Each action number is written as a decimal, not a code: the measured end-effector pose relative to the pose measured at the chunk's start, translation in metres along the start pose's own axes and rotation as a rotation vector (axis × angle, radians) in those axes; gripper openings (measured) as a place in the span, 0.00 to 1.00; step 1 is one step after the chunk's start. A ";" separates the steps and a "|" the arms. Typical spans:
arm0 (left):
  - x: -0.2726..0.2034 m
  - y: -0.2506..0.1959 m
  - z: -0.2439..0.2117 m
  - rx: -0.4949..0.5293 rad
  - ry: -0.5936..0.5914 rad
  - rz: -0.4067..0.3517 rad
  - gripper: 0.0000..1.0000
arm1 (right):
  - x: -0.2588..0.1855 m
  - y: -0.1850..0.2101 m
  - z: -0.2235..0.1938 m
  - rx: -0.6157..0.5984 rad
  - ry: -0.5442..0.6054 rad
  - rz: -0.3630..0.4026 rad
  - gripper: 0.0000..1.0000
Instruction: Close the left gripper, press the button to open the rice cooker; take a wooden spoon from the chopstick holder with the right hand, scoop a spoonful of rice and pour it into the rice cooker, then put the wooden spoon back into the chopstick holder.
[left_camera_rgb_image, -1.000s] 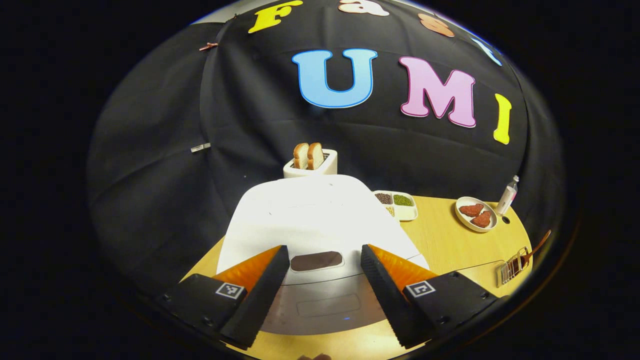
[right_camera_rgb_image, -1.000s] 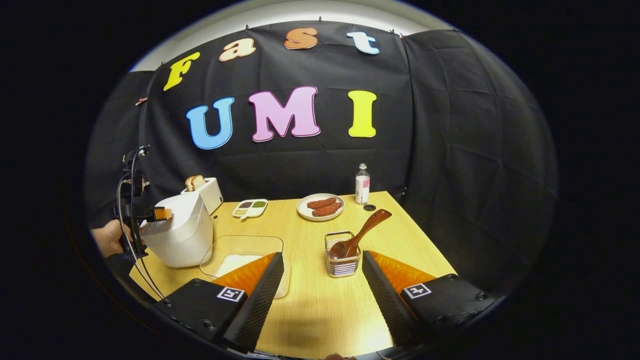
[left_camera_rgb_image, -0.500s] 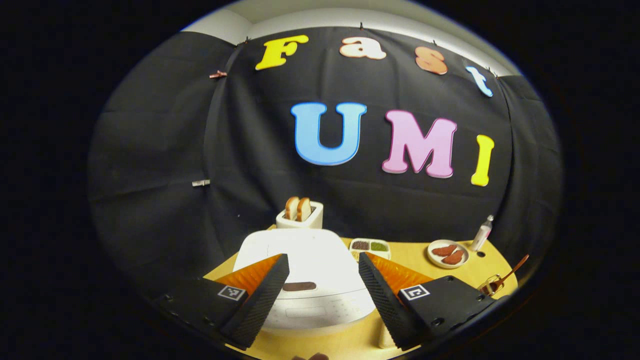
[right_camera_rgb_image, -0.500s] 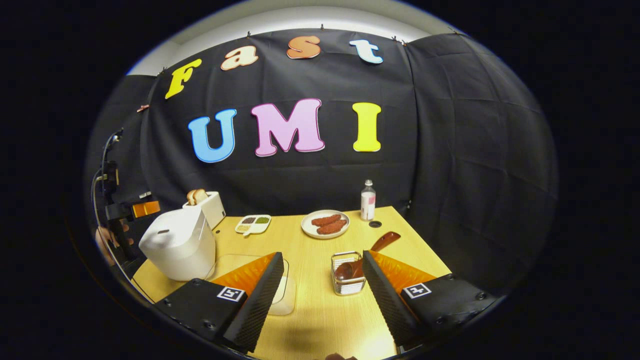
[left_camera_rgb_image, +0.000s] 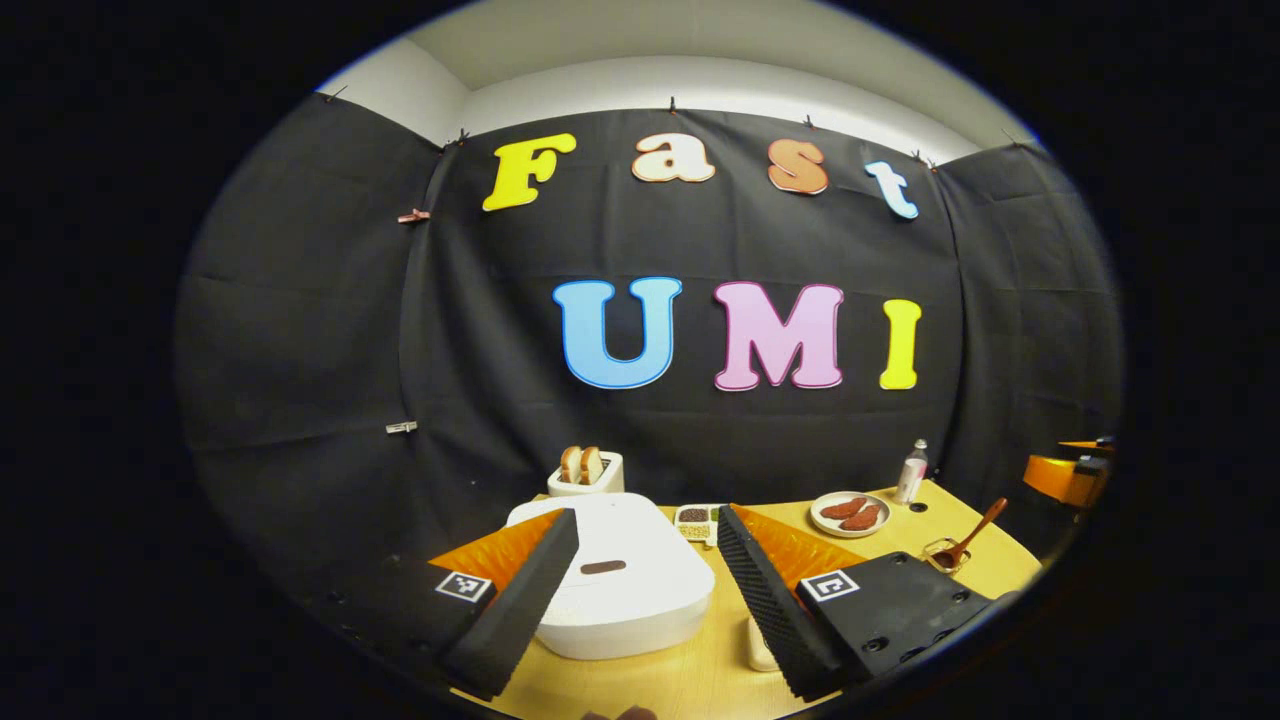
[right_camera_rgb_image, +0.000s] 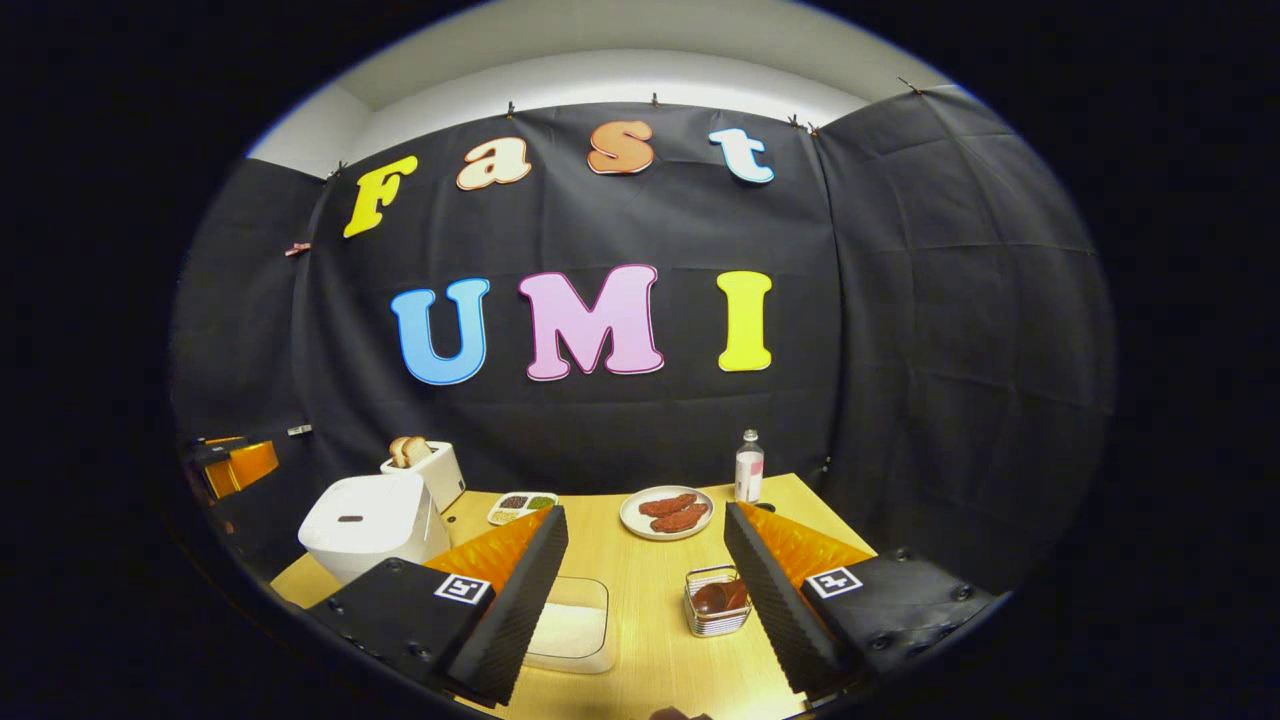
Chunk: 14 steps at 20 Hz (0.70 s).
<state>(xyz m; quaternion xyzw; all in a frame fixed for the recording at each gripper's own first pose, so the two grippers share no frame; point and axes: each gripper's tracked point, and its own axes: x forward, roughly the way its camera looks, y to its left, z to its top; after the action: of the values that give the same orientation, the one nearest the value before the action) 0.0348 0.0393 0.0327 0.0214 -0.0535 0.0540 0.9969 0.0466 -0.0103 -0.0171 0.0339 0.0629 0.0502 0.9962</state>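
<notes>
While jaws gape, rice cooker (left_camera_rgb_image: 620, 585) between left gripper (left_camera_rgb_image: 640, 600) fingers.

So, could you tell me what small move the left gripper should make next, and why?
Probably close the left gripper first: its fingers stand wide apart above the rice cooker, whose lid looks shut. The wooden spoon sits in the chopstick holder, so pressing the button likely comes first.

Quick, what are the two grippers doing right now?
Left gripper: open, holding nothing, above the rice cooker.
Right gripper: open, holding nothing.
</notes>
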 end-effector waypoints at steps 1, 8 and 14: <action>-0.008 -0.004 -0.005 -0.010 0.008 -0.027 0.96 | -0.006 0.002 -0.006 0.001 0.006 -0.009 0.99; -0.033 -0.017 -0.025 -0.061 0.046 -0.123 0.97 | -0.023 0.027 -0.035 0.002 0.065 -0.004 0.98; -0.032 -0.012 -0.029 -0.071 0.050 -0.136 0.97 | -0.021 0.038 -0.025 0.008 0.047 -0.011 0.99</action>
<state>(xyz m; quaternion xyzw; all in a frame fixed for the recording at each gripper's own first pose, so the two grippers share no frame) 0.0077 0.0254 0.0003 -0.0117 -0.0288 -0.0150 0.9994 0.0186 0.0267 -0.0367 0.0366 0.0868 0.0454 0.9945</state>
